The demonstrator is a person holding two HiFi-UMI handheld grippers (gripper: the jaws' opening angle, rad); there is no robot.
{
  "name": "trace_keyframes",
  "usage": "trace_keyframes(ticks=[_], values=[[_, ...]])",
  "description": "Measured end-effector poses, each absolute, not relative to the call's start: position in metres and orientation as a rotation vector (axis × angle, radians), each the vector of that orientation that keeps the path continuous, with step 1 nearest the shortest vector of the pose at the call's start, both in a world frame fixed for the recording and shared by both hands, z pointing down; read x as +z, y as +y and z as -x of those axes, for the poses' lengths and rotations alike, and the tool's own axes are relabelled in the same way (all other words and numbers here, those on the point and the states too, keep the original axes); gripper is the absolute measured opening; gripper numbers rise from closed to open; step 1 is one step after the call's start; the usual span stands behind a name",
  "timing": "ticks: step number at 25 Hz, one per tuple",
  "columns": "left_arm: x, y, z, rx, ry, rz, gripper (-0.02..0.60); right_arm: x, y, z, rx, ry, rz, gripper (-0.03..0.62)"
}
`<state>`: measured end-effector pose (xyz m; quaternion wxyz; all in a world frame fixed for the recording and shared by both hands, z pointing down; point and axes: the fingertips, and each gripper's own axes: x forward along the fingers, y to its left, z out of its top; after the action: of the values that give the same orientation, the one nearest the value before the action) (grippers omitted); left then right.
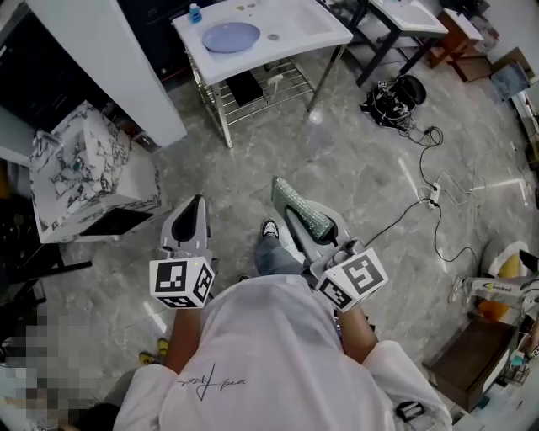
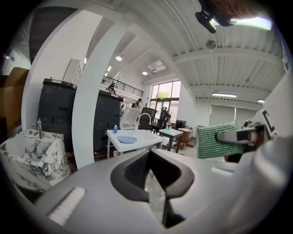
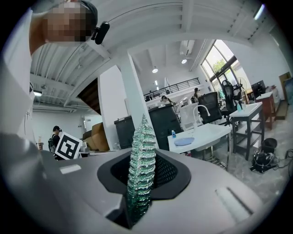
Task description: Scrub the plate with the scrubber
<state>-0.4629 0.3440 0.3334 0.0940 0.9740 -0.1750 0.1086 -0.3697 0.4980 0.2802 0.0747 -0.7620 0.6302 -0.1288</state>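
At the far left a marbled basin (image 1: 80,164) stands on the floor, clear of the route. The left gripper (image 1: 195,206) hangs low by the person's waist. Its jaws are pressed together with nothing between them.

The plate (image 1: 231,36) lies flat on the white tabletop (image 1: 312,25), beside a small blue bottle (image 1: 194,13) and well apart from both grippers. Scrubbing has not begun, so the step in hand looks like walking up to it.

The right gripper (image 3: 137,192) is clamped on the green scrubber (image 1: 295,200), which stands edge-on between its jaws and sticks out well beyond them.

To do this well, I would bring the scrubber's broad face down flat on the plate, not its thin edge. The free left gripper should steady the rim, since a loose plate will likely slide on the smooth top.

The floor between is bare stone. To the right, a tangle of cables (image 1: 392,97) trails off, worth stepping around.
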Motion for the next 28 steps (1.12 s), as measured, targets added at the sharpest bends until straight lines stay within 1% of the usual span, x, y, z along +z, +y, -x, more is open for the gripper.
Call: trace_keyframes(ticks=[5, 12, 22, 28], values=[[0.328, 0.334, 0.413, 0.334, -0.528, -2.892, 0.054, 0.277, 0.488, 0.314, -0.384, 1.870, 2.299, 0.064], [0.331, 0.315, 0.364, 0.364, -0.572, -2.899, 0.054, 0.292, 0.478, 0.243, -0.445, 1.778, 2.346, 0.064], [0.333, 0.290, 0.297, 0.389, -0.590, -2.918, 0.054, 0.303, 0.462, 0.166, -0.459, 1.715, 2.373, 0.063], [0.338, 0.283, 0.269, 0.387, -0.584, -2.910, 0.054, 0.303, 0.454, 0.135, -0.412, 1.697, 2.418, 0.061]])
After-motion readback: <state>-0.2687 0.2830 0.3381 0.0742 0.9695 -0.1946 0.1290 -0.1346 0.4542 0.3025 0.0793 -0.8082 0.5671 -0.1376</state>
